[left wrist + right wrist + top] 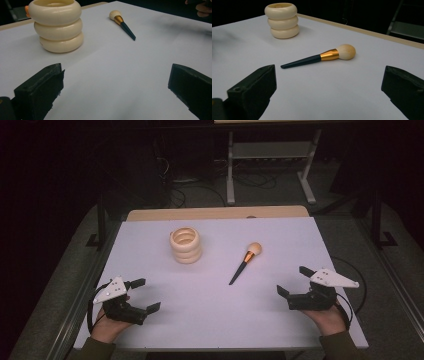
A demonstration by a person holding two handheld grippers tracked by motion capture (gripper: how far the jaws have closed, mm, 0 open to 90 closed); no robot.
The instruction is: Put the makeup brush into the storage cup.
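A cream holder shaped like three stacked rings (185, 245) (58, 26) (282, 20) stands upright on the white table top (215, 315), left of centre toward the back. To its right lies a makeup brush (245, 262) (122, 23) (319, 58) with a dark handle, gold ferrule and pale round head, its head pointing to the far side. My left gripper (145, 295) (115, 93) rests near the front left corner, jaws wide open with nothing between them. My right gripper (294, 281) (328, 93) rests near the front right, also open and holding nothing.
The table's wooden back edge (215, 213) shows behind the white sheet. Beyond it the floor is dark, with a grey metal stand (270, 160) and loose cables. Bare white surface lies between the grippers and the two objects.
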